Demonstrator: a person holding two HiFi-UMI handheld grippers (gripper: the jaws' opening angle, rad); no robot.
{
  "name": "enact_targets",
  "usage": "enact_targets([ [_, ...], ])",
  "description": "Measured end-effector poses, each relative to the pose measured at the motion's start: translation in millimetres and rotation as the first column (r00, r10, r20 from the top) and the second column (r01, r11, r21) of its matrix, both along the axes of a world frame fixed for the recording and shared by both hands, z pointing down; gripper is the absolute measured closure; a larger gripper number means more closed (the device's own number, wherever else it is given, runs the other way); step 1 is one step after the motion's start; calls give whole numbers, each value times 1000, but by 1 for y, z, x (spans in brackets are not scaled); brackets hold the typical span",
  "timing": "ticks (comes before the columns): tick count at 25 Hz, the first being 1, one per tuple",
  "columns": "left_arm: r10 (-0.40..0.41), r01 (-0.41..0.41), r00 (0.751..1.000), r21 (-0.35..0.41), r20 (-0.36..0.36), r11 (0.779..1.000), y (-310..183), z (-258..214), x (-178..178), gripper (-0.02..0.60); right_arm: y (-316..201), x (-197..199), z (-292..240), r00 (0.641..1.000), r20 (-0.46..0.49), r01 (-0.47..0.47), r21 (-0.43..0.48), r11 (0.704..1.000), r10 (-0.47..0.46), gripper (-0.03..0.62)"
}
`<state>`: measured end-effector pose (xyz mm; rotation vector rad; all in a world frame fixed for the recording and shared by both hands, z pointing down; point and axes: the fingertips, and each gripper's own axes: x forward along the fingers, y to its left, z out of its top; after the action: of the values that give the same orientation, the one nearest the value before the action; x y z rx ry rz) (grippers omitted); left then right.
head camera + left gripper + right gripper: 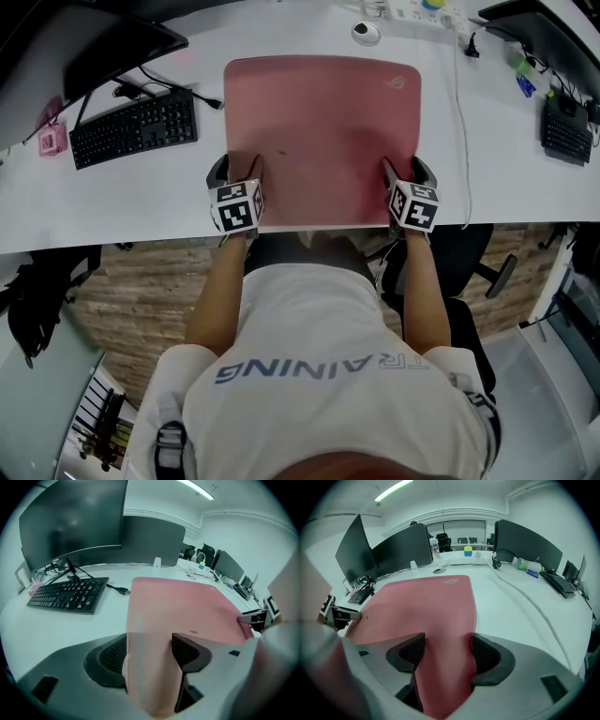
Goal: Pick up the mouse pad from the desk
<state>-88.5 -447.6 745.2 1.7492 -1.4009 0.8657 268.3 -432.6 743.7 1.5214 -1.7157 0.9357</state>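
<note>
A large pink mouse pad [323, 131] lies flat on the white desk [112, 202], its near edge at the desk's front edge. My left gripper [237, 171] stands at the pad's near left corner and my right gripper [405, 171] at its near right corner. In the left gripper view the pad [183, 606] runs between the wide-apart jaws of that gripper [150, 651]. The right gripper view shows the same: the pad [426, 606] fills the gap of the open right gripper [447, 651]. Neither pair of jaws pinches it.
A black keyboard [136, 127] and a dark monitor [94, 52] stand left of the pad. A white cable [461, 122] runs down the desk just right of it. A round puck [366, 33] and a power strip [422, 11] lie behind. A chair [473, 262] is below.
</note>
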Motion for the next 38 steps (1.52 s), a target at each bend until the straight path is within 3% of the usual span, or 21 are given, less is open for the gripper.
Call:
enact_targets([
  [7, -22, 22, 1000, 9, -9, 1000, 3, -2, 2, 308, 4, -9, -2, 1000, 11, -10, 7, 1000, 10, 329],
  [10, -14, 13, 1000, -9, -20, 1000, 6, -3, 2, 322, 7, -18, -5, 1000, 25, 3, 6, 1000, -3, 415],
  [13, -10, 8, 998, -34, -60, 999, 12, -4, 6, 379, 9, -28, -11, 999, 8, 40, 16, 999, -40, 470],
  [17, -9, 6, 994, -28, -109, 1000, 15, -16, 13, 429, 12, -34, -20, 996, 74, 38, 24, 999, -39, 504],
  [20, 12, -11, 990, 9, -140, 1000, 17, -35, 24, 464, 14, -39, -35, 995, 81, 56, 67, 996, -61, 530],
  [30, 61, -37, 984, 141, -169, 989, 35, -100, 40, 477, 23, -38, -99, 987, 61, 134, 202, 970, -149, 536],
  [38, 93, -41, 984, 313, -154, 949, 46, -174, 45, 482, 33, -33, -167, 984, 54, 140, 351, 926, -170, 536],
])
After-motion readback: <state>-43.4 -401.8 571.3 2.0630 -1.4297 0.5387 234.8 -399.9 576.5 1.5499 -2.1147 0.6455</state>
